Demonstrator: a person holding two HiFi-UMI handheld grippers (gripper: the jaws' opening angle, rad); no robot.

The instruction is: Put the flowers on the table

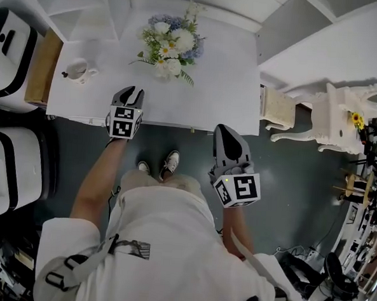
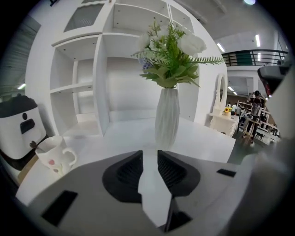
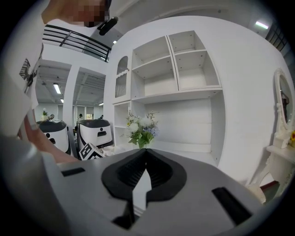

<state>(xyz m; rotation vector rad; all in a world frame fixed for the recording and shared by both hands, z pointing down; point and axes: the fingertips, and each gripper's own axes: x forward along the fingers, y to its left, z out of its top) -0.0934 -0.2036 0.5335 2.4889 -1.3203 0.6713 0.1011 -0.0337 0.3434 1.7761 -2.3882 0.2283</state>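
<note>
The bunch of white and pale-blue flowers with green leaves is found standing upright in a white ribbed vase. Vase and flowers are set on the white rectangular table, on its far middle part, near the white open shelving unit behind it.

Nothing is gripped here. The grey left gripper is held over the table's near edge and pointed at the vase. Its jaws are seen narrowly apart, with only bare tabletop showing in the gap, and the vase stands beyond the tips, clear of them.

Off to the left on the same table, a white mug with pink spots is seen well apart from the flowers.

The grey right gripper is held off the table, over the dark floor just before the table's near edge. Its jaws are brought together at the tips, with nothing between them. In the right gripper view the flowers are picked out in the distance, just above those tips.

A white ornate dressing table is seen off to the right.
</note>
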